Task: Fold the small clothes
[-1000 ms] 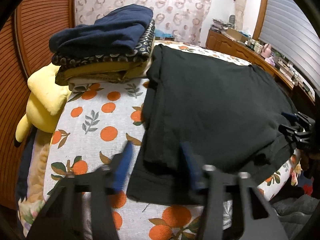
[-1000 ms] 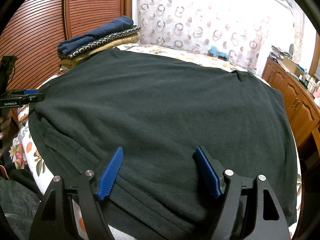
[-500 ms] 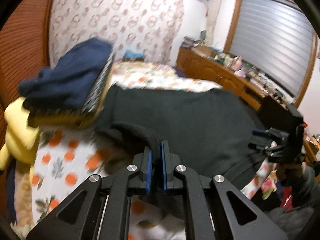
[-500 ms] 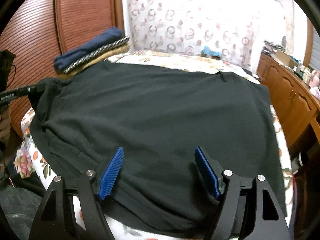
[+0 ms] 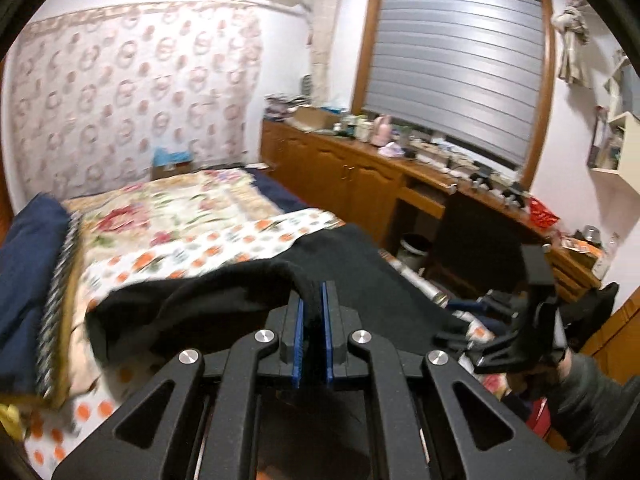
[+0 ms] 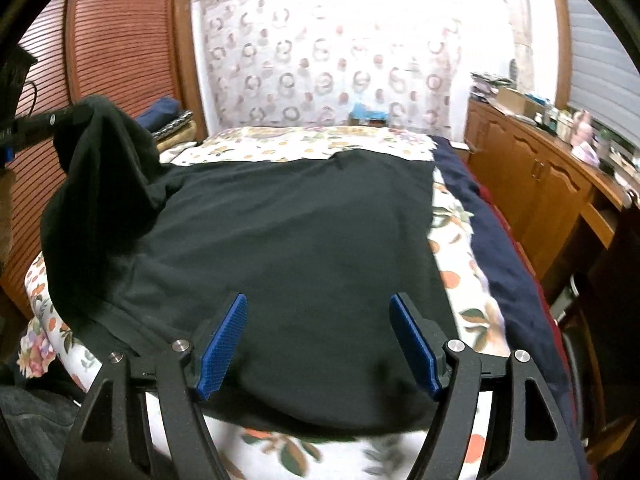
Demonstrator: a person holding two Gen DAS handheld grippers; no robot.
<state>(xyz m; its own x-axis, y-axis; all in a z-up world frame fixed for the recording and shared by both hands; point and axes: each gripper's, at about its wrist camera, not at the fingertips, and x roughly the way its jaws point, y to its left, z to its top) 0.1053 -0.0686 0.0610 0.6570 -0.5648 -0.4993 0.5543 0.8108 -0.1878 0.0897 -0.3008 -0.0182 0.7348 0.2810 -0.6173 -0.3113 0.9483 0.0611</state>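
The black garment [image 6: 288, 232] lies spread on the bed [image 6: 460, 280], over the sheet with the orange fruit print. Its left corner is lifted off the bed and hangs as a loose fold [image 6: 100, 168]. This corner is pinched between the blue pads of the left gripper [image 5: 312, 320], which is closed on the cloth (the fabric rises in a ridge just in front of the pads). The right gripper [image 6: 320, 344] stands above the near edge of the garment with its fingers wide apart; nothing is between them, and I cannot tell whether the tips touch the cloth. At the far left of the bed a stack of folded clothes [image 5: 36, 280] lies beside the garment. A wooden cabinet [image 5: 360, 184] stands along the wall under the window.
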